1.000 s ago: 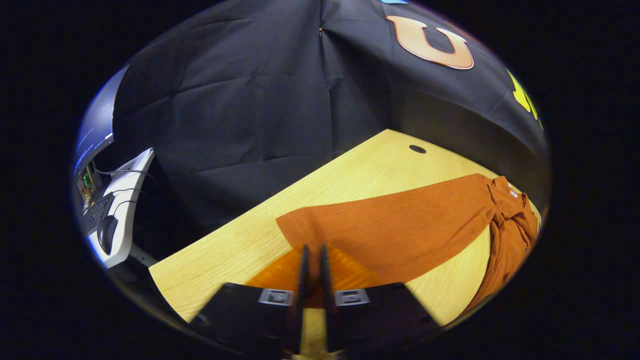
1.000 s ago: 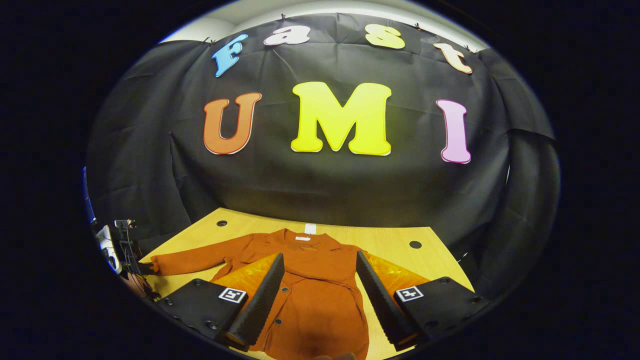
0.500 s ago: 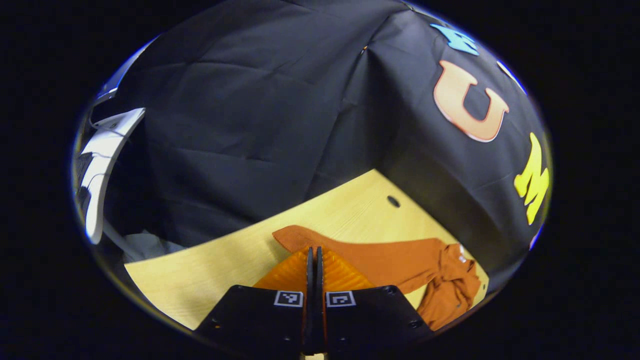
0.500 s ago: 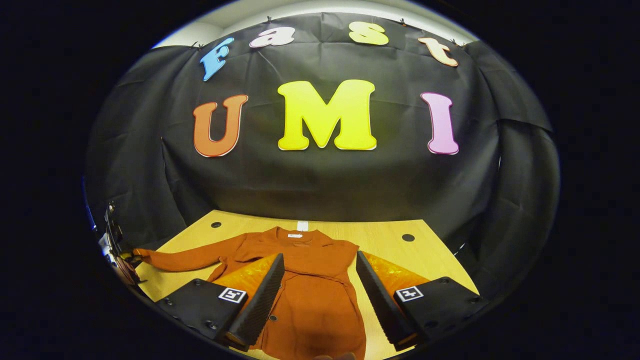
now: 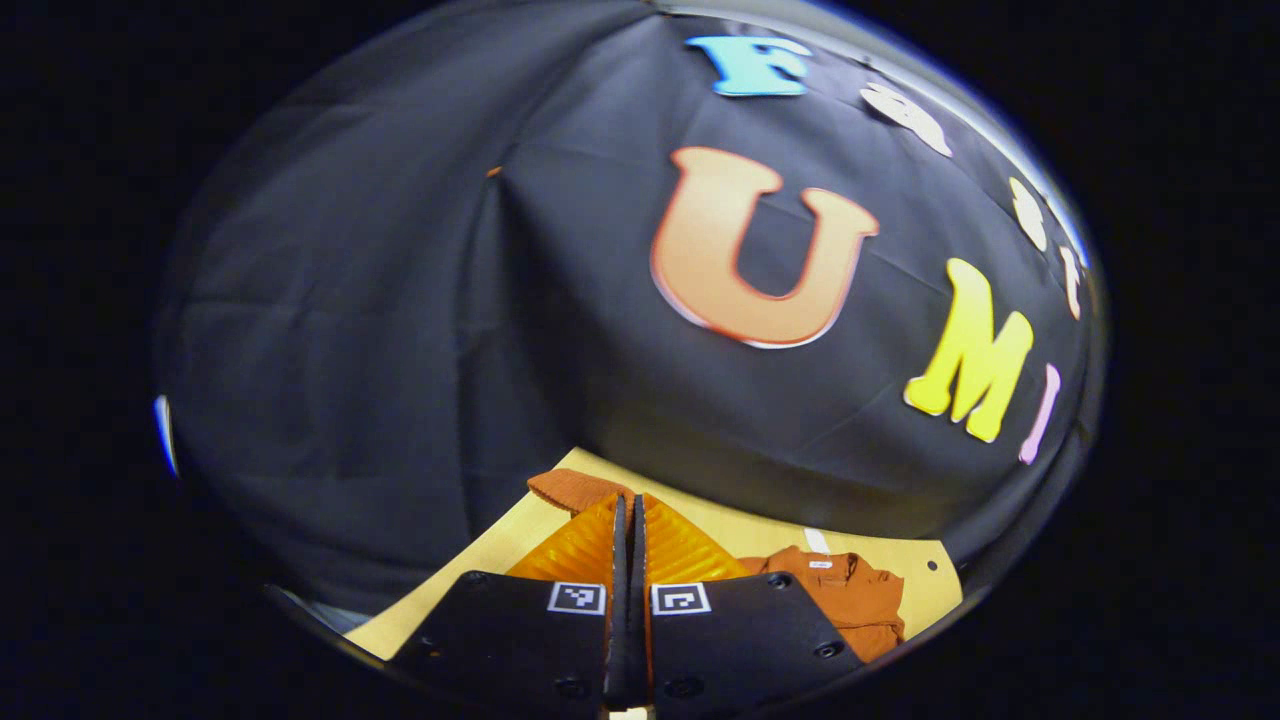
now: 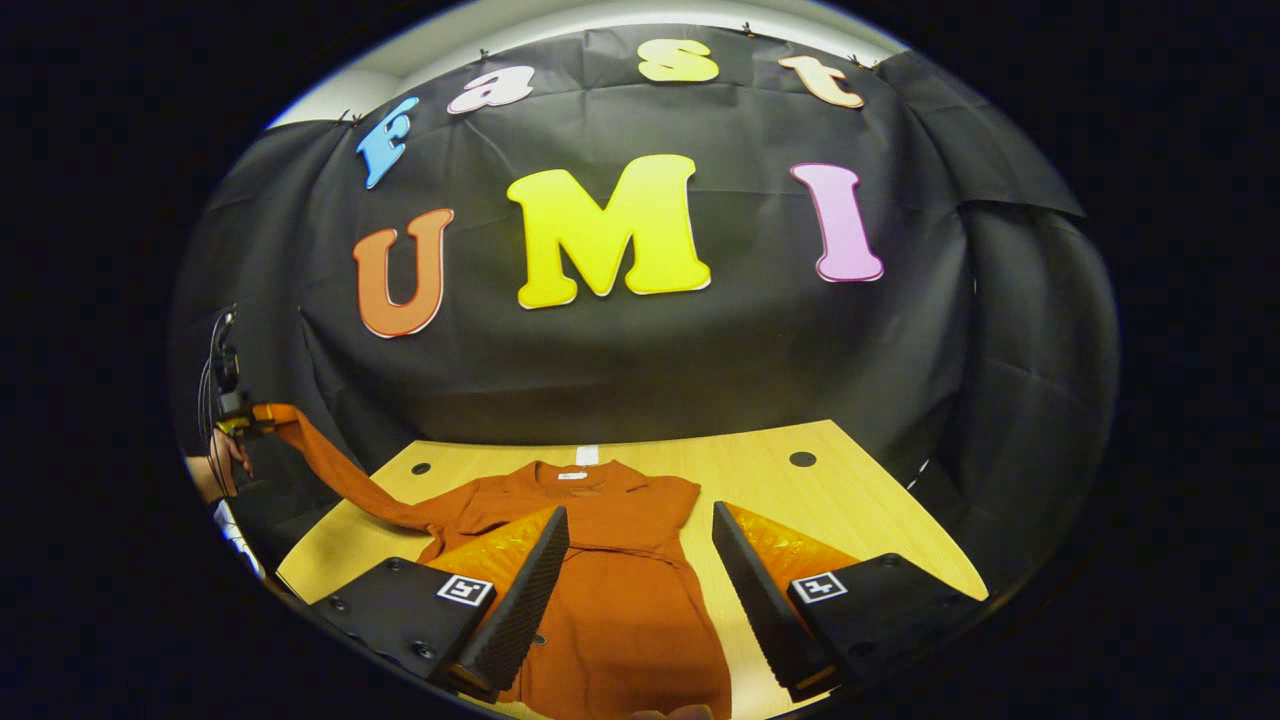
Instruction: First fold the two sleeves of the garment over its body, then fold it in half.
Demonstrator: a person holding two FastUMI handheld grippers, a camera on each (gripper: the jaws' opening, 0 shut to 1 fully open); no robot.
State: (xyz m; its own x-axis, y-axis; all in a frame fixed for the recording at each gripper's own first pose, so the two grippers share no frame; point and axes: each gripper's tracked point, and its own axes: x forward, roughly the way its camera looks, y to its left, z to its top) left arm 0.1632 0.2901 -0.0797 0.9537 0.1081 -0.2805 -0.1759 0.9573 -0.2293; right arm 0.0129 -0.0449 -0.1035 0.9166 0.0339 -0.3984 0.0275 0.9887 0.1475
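Observation:
A rust-orange buttoned garment [image 6: 620, 600] lies flat on the wooden table [image 6: 800, 500], collar toward the wall. My right gripper [image 6: 640, 512] hovers open above its body, nothing between the fingers. In the right gripper view the garment's left sleeve [image 6: 330, 465] rises off the table in a taut line to my left gripper [image 6: 235, 420], held by a hand [image 6: 215, 470] at the far left. In the left gripper view my left gripper [image 5: 630, 520] is shut on the sleeve, with the cuff [image 5: 575, 488] sticking out past the fingertips. The collar [image 5: 840, 590] lies low at the right.
The black cloth wall stands close behind the table. Two round cable holes [image 6: 802, 459] [image 6: 421, 468] sit near the table's far corners. A small white tag [image 6: 587, 455] lies just beyond the collar. Bare wood stretches to the garment's right.
My left gripper has lifted the sleeve cuff up off the table and its view has swung up toward the wall. The right gripper stays open over the body, hardly moved.

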